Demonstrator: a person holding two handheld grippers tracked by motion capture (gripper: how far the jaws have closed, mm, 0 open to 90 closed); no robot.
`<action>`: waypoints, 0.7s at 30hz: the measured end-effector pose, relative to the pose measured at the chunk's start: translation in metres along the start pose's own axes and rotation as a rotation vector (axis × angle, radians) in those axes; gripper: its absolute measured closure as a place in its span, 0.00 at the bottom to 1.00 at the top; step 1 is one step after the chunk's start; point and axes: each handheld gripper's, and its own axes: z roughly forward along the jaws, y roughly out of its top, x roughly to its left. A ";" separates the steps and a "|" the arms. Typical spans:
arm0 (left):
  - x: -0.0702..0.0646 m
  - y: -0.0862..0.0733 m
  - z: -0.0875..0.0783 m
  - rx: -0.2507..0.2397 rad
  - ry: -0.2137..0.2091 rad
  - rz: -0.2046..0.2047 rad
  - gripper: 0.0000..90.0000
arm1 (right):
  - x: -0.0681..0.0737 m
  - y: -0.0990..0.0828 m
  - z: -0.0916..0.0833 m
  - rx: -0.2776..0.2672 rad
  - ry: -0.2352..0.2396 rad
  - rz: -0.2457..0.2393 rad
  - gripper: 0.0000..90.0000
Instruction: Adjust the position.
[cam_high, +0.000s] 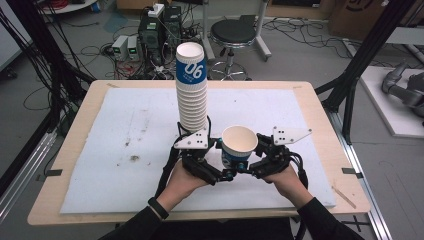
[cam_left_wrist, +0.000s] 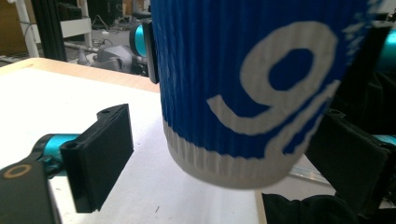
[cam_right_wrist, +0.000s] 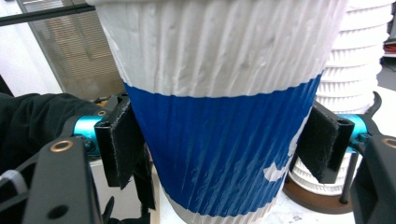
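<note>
While holding the single cup (cam_high: 239, 145) firmly in the right gripper (cam_right_wrist: 224, 149), bring the left gripper (cam_left_wrist: 224, 154) in slowly and squarely. Right gripper: narrow, both pads pressed on the blue band of the cup, one at each side. Left gripper: wide, with the cup between the jaws, one pad clearly apart from the wall; for the other pad, contact impossible to judge. Place of the cup: near the front middle of the white mat (cam_high: 125, 150), just right of the stack of cups (cam_high: 192, 95), upright, mouth up, seemingly lifted a little off the mat.

To do this step well, probably a handover or a two-sided hold:
- Center the left jaws on the ribbed blue part, not on the thin white foot.
- Close gently, because of the soft paper wall, easy to crush.
- Keep the cup vertical, and do not loosen the right pads before having a sure hold at the left.
- Avoid bumping the tall stack just behind.

About the containers:
- Single cup: open at the top, white inside, empty as seen from the high view.
- Stack: many cups turned upside down, standing on a dark round base (cam_right_wrist: 317, 196), so holding nothing; top one marked with a white number on blue.
</note>
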 end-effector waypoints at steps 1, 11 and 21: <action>0.000 0.000 0.000 -0.001 -0.004 0.001 0.14 | 0.000 0.000 0.001 0.000 -0.001 -0.005 0.28; -0.003 0.000 -0.001 -0.010 -0.044 0.009 0.33 | 0.002 -0.001 0.003 0.000 -0.002 -0.011 0.28; -0.003 -0.001 0.001 0.005 -0.052 0.010 0.33 | 0.003 0.003 -0.001 -0.017 0.004 -0.014 0.20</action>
